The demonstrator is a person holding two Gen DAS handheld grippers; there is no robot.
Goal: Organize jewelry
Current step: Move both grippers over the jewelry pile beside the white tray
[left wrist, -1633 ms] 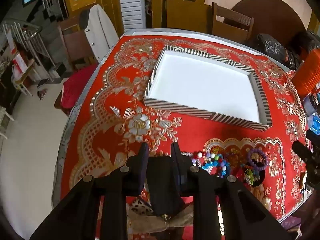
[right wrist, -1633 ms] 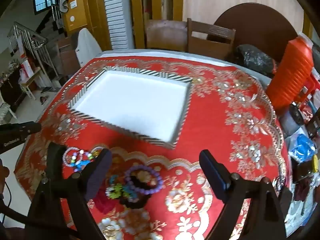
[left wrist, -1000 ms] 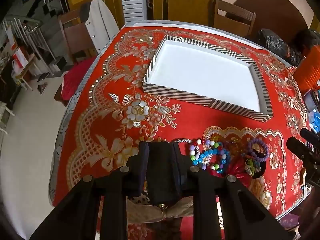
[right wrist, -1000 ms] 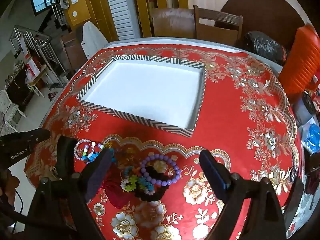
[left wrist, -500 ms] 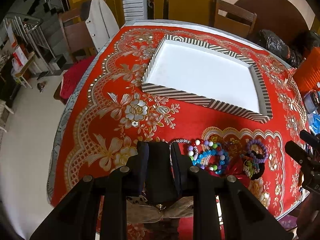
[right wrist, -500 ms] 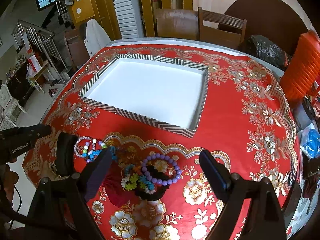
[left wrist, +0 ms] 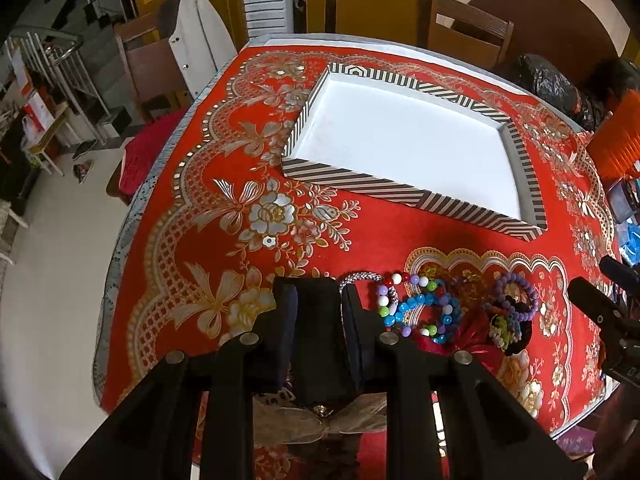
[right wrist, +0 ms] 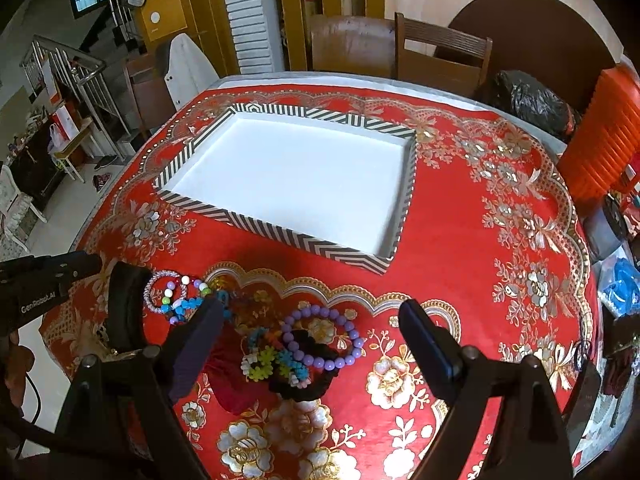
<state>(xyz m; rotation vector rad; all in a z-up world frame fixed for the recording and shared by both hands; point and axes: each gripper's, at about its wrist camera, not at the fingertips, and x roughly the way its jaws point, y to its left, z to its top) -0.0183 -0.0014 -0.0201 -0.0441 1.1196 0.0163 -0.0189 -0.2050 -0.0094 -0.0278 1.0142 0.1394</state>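
My right gripper (right wrist: 310,330) gapes wide, empty, above the purple bead bracelet (right wrist: 320,338). My left gripper (left wrist: 318,300) pinches a black object (left wrist: 320,336); the striped tray (left wrist: 400,192) sits at twelve o'clock.

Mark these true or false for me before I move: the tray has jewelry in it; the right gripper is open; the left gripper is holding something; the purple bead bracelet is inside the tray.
1. The striped tray has jewelry in it. False: its white floor shows nothing.
2. The right gripper is open. True.
3. The left gripper is holding something. True: a black object sits clamped between its fingers.
4. The purple bead bracelet is inside the tray. False: it lies on the red tablecloth, on the near side of the tray, among the other jewelry.
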